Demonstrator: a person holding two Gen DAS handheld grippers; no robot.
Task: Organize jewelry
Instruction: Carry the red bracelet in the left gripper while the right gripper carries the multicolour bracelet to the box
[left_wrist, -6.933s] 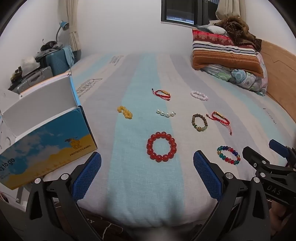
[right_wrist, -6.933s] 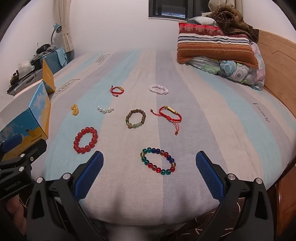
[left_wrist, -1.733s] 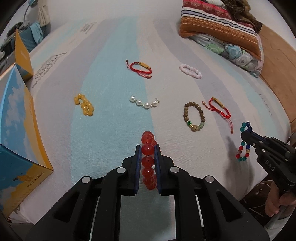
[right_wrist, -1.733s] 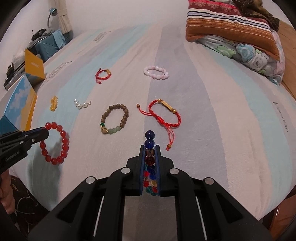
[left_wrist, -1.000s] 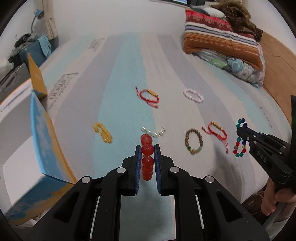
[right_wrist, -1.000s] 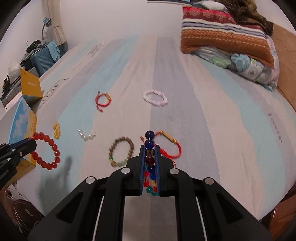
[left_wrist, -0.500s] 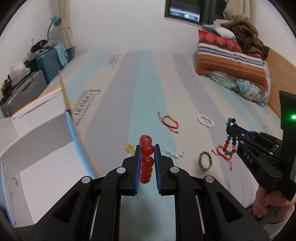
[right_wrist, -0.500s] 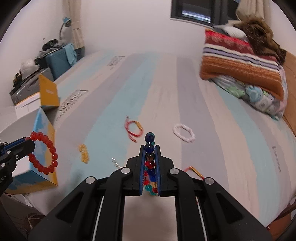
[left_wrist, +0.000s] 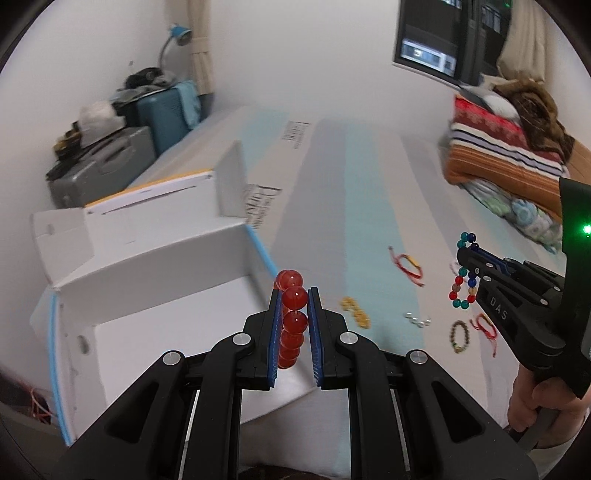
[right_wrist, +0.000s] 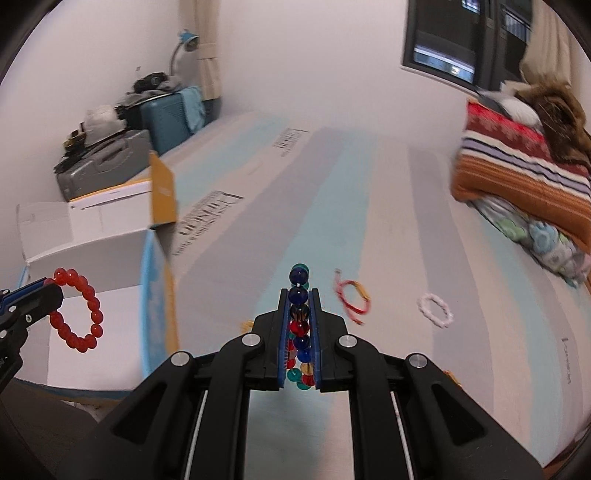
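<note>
Two bracelets (left_wrist: 291, 317), each gripper-clamped.

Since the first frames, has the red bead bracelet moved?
Yes. The red bead bracelet is off the bed, pinched in the left gripper, held left over the open white box.

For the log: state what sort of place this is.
Most likely a bedroom: the jewelry lies on a striped bed with stacked pillows near a wooden headboard, and suitcases and a desk lamp stand against the wall.
</note>
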